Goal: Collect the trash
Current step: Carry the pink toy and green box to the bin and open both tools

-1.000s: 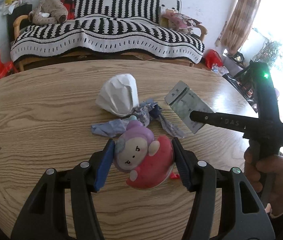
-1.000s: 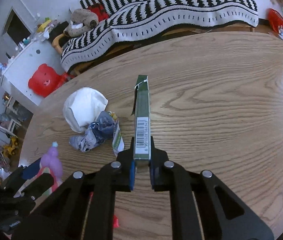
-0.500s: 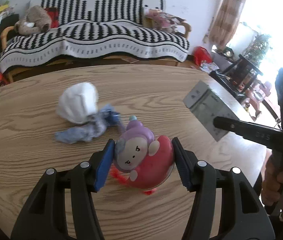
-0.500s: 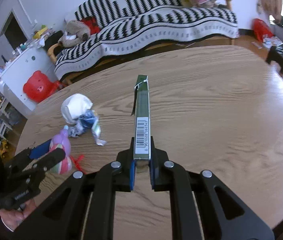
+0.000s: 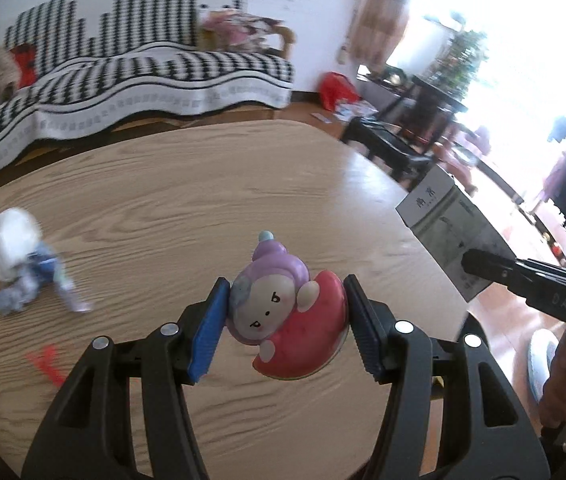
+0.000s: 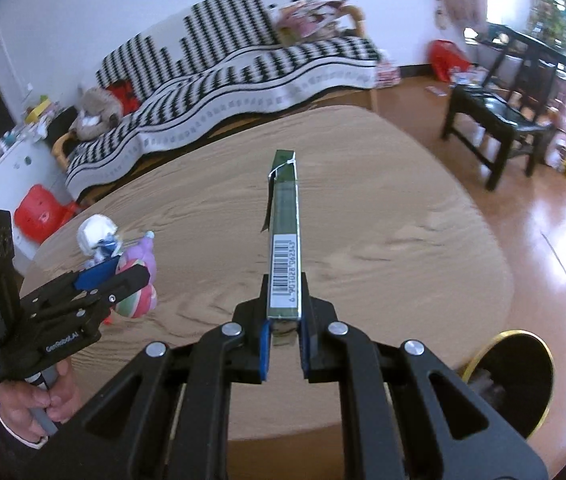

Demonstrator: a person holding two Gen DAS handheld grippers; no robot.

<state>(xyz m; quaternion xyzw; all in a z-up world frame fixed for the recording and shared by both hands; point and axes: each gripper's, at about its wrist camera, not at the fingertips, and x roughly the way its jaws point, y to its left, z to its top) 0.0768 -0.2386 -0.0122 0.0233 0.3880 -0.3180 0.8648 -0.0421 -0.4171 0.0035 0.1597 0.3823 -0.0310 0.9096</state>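
Over at the left edge of the table (image 5: 171, 200) a small heap remains: a crumpled white wad (image 5: 9, 236) with a twisted blue wrapper (image 5: 33, 284) touching it, and a red scrap (image 5: 45, 364) lying apart from them, nearer the person. All three look like trash not yet gathered, though the blur keeps me from saying more about them.

Next along, the left gripper (image 5: 285, 324) is clamped on a little figurine (image 5: 283, 316), a purple-capped character hugging a red crescent, pinched from both sides and, as far as I can judge, carried clear of the wood near the table's middle. To its right, past the right edge of the table, the right gripper (image 6: 285, 344) is closed tight on the end of a slim green carton (image 6: 285, 240), which sticks out forward with its barcode up.

Furthest right, down on the floor beyond the table's near right corner, sits a dark bin with a gold rim (image 6: 479, 352).

So both hands seem loaded and the step in hand looks like the carry to the bin. The next move calls for swinging each load over that rim and letting go above the opening; the carton is long, so it wants tipping end-down, and the left hand has the longer reach across.
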